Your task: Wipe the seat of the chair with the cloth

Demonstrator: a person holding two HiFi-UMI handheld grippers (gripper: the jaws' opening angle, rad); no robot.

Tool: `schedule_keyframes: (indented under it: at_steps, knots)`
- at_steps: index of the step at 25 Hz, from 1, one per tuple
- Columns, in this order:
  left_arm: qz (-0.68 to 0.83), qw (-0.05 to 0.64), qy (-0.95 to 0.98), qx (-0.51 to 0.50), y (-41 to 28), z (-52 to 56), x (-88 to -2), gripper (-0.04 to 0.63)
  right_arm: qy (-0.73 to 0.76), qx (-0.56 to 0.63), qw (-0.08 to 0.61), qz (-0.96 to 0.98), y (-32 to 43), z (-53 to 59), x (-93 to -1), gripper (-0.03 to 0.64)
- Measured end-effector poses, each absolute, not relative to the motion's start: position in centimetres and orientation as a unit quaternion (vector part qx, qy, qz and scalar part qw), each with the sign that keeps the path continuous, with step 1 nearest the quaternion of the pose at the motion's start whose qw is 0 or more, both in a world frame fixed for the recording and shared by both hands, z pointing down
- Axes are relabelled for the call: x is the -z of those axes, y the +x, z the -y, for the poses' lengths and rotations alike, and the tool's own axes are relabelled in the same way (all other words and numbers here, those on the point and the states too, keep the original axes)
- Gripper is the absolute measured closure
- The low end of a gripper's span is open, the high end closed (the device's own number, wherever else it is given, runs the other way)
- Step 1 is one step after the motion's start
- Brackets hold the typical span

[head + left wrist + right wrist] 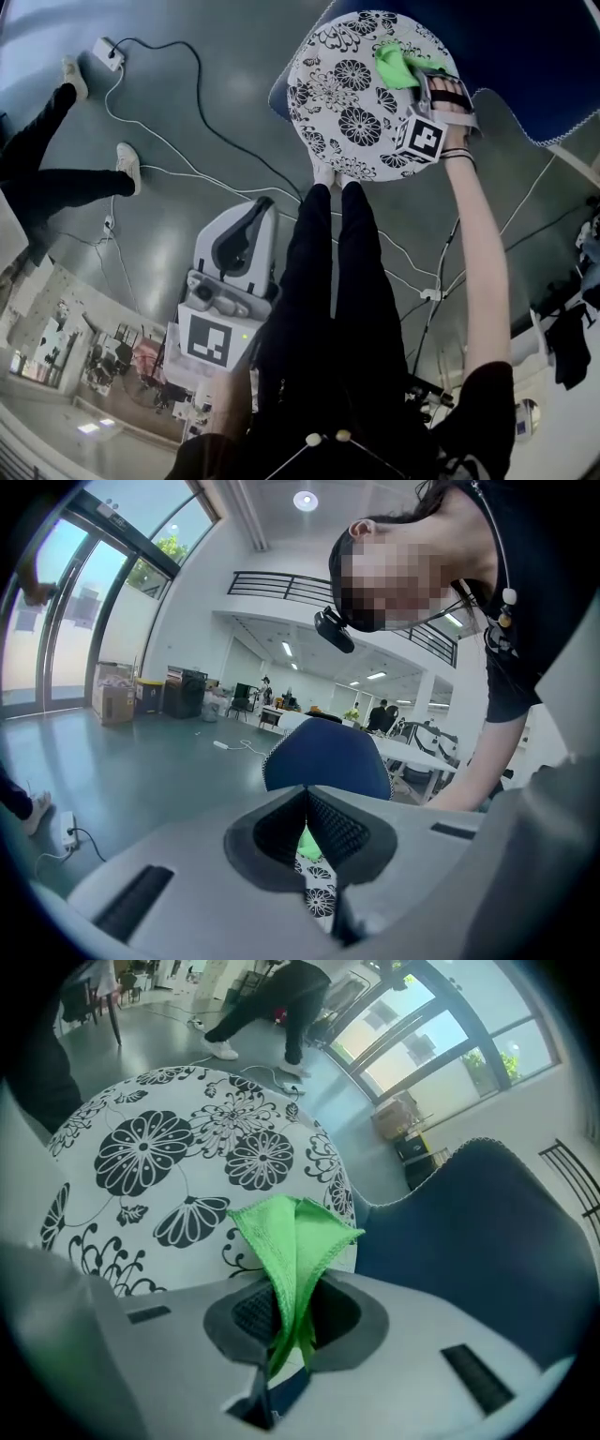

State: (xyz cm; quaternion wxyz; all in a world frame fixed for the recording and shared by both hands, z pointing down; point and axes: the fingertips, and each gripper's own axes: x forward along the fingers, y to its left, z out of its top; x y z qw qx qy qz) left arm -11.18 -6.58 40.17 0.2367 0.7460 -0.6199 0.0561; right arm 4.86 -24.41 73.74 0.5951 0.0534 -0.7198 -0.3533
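Cloth [292,1241], green, clamped in the right gripper [427,82] at the patterned chair seat [347,122].

The left gripper [307,803] hangs low beside the person's legs [337,281], well apart from the chair, its jaws pressed together with nothing between them. To its right is the round black-and-white floral seat. The cloth's folded end stands up from the right gripper's closed jaws over the seat's far edge, just beside the blue backrest [469,1241].

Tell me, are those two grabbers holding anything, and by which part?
The right gripper pinches the cloth by a bunched fold. The left gripper, jaws together, holds nothing.
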Motion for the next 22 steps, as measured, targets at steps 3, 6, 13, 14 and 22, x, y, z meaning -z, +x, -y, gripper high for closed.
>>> schedule_keyframes:
  at_steps: [3, 6, 13, 14, 22]
  knots:
    - [0.618, 0.236, 0.747, -0.057, -11.1, 6.5, -40.2, 0.588, 0.036, 0.358, 0.593, 0.721, 5.7, 22.1, -74.1, 0.563]
    - [0.617, 0.236, 0.748, -0.058, -11.1, 6.4, -40.2, 0.588, 0.01, 0.371, 0.592, 0.716, 6.7, 19.7, -74.2, 0.563]
    - [0.614, 0.236, 0.751, -0.059, -10.8, 6.5, -40.1, 0.588, -0.029, 0.347, 0.586, 0.732, 8.6, 13.1, -74.4, 0.563]
    - [0.613, 0.235, 0.752, -0.059, -10.8, 6.5, -40.0, 0.588, -0.032, 0.341, 0.586, 0.734, 9.0, 12.2, -74.4, 0.563]
    - [0.613, 0.232, 0.752, -0.063, -10.6, 6.1, -39.7, 0.588, -0.114, 0.331, 0.572, 0.742, 11.8, 3.0, -74.8, 0.563]
